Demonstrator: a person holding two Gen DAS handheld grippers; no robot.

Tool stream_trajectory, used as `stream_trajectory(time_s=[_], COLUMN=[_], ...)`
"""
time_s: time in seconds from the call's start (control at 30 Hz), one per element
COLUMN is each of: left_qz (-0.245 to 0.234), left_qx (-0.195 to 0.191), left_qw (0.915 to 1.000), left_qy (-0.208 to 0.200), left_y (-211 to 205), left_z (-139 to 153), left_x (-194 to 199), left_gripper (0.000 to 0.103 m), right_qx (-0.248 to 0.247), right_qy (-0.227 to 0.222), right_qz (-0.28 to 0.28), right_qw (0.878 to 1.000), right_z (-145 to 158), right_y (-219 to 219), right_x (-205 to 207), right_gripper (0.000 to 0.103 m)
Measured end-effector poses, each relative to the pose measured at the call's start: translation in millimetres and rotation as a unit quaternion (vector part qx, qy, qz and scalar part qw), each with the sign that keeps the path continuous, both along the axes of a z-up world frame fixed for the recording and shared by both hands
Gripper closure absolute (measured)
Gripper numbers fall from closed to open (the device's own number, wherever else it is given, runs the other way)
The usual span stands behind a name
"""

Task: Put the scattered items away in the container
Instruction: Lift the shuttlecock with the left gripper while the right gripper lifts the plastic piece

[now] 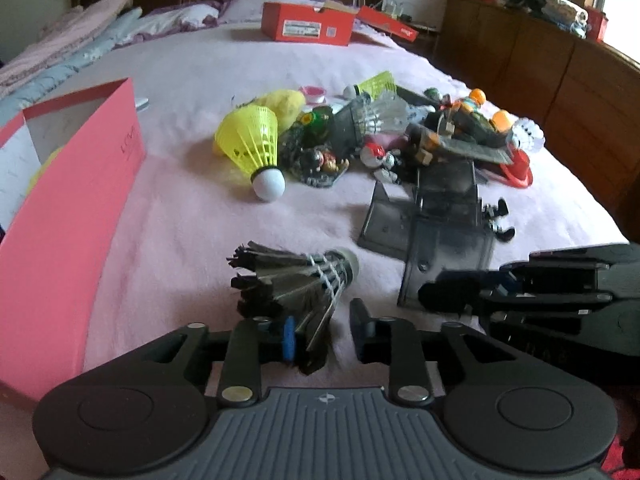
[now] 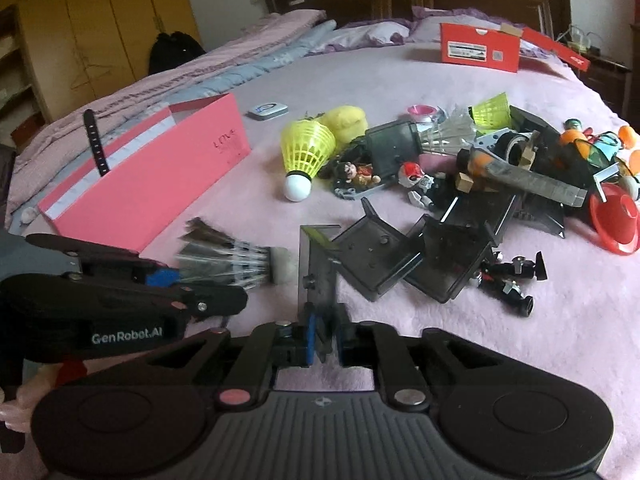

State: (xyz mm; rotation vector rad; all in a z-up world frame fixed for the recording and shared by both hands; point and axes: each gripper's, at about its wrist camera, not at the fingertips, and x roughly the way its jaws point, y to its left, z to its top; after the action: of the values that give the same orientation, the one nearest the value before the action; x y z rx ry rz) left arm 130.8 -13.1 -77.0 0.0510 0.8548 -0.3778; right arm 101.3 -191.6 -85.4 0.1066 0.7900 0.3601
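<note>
Two yellow shuttlecocks (image 1: pixel 250 140) are lying on the bed (image 1: pixel 180 208). The left hand-held gripper (image 1: pixel 322 336) is gaping around one dark shuttlecock (image 1: pixel 292 280). The right hand-held gripper (image 2: pixel 323 344) is narrowly pinching a grey plastic piece (image 2: pixel 318 264).

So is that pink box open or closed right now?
Open. The pink box has no lid on top: the right wrist view shows its white inner wall and a black strap sticking up out of it.

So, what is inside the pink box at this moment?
In the pink box, the left view shows a yellow thing low against its white lining. The right view shows a black strap poking above the rim. The front wall hides the rest.
</note>
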Motion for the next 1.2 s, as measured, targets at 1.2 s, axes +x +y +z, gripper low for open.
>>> stream_trajectory(time_s=[1.2], left_qz=[0.097], left_qx=[0.012], left_qw=[0.995], left_qy=[-0.021], left_y=[70], left_z=[73], left_x=[-66], left_gripper=[0.097], right_qx=[0.078], right_qy=[-0.009], right_qz=[-0.061], right_qw=[0.995], right_z=[49], right_y=[40], right_x=[-53], right_gripper=[0.096])
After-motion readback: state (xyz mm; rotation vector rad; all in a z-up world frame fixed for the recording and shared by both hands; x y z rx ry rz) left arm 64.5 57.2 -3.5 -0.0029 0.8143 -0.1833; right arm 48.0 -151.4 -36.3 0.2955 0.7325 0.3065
